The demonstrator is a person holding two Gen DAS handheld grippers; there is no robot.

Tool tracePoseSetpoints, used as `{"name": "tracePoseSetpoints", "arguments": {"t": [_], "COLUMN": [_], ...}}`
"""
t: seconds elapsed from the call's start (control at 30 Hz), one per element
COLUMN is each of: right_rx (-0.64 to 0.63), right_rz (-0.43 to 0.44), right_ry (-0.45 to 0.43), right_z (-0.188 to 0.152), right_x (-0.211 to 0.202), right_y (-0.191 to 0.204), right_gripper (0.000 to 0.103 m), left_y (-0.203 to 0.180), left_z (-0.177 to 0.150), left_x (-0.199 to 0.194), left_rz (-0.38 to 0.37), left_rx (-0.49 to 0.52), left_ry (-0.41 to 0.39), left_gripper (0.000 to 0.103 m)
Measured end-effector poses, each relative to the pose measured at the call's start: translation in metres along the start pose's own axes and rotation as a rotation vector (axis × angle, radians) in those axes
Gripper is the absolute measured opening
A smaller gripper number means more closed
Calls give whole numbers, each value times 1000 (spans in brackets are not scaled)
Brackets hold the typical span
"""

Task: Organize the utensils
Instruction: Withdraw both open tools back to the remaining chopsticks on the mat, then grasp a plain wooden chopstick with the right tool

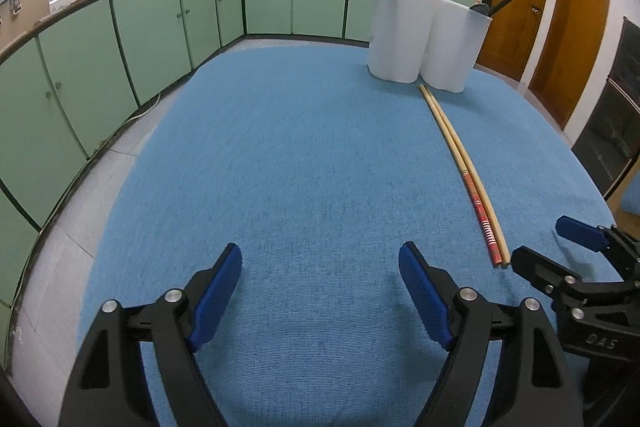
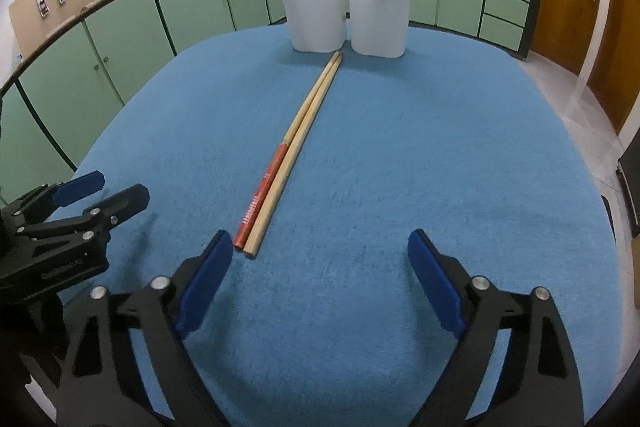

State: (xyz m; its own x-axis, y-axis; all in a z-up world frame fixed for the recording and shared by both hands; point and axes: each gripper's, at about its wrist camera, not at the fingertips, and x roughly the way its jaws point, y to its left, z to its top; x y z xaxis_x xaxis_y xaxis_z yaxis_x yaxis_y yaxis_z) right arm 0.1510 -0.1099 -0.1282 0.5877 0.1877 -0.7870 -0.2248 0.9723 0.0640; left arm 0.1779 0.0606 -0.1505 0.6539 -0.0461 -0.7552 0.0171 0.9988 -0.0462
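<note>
Chopsticks (image 2: 294,143) lie paired on the worktop (image 2: 440,167), aimed at the white holder (image 2: 344,3), probably awaiting pickup; left claw (image 1: 320,291) and right claw (image 2: 320,279) both gape, empty.

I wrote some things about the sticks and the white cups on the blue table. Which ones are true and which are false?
1. Two chopsticks lie side by side on the blue tablecloth. True.
2. The right gripper is squeezing a chopstick. False: it is open and holds nothing.
3. The white holder already has utensils standing in it. True.
4. Both chopsticks on the cloth are plain wood. False: one has a red patterned end.
5. The left gripper is shut. False: its jaws are wide apart.
</note>
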Motion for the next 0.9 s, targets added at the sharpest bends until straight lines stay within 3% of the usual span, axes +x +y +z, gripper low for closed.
{"name": "tracePoseSetpoints", "arguments": {"t": [0.43,0.5,0.63,0.77,0.9], "right_rx": [-14,22,69,26,15], "right_rz": [-104,-58,67,63,60], "right_ry": [23,16,20,2,-4], "right_z": [-1,-2,-7,-10,-6], "right_x": [-1,-6,-11,-10,-5], "right_y": [-11,-20,-23,-11,-5], "right_gripper": [79,77,61,45,37], "left_y": [0,0,-1,0,2], "left_z": [0,0,-1,-2,-2], "left_x": [1,1,0,-1,-1], "left_rz": [2,3,4,1,-2], "left_rx": [0,-1,4,0,-6], "left_ry": [9,7,2,2,3], "left_gripper": [81,81,81,81,81]}}
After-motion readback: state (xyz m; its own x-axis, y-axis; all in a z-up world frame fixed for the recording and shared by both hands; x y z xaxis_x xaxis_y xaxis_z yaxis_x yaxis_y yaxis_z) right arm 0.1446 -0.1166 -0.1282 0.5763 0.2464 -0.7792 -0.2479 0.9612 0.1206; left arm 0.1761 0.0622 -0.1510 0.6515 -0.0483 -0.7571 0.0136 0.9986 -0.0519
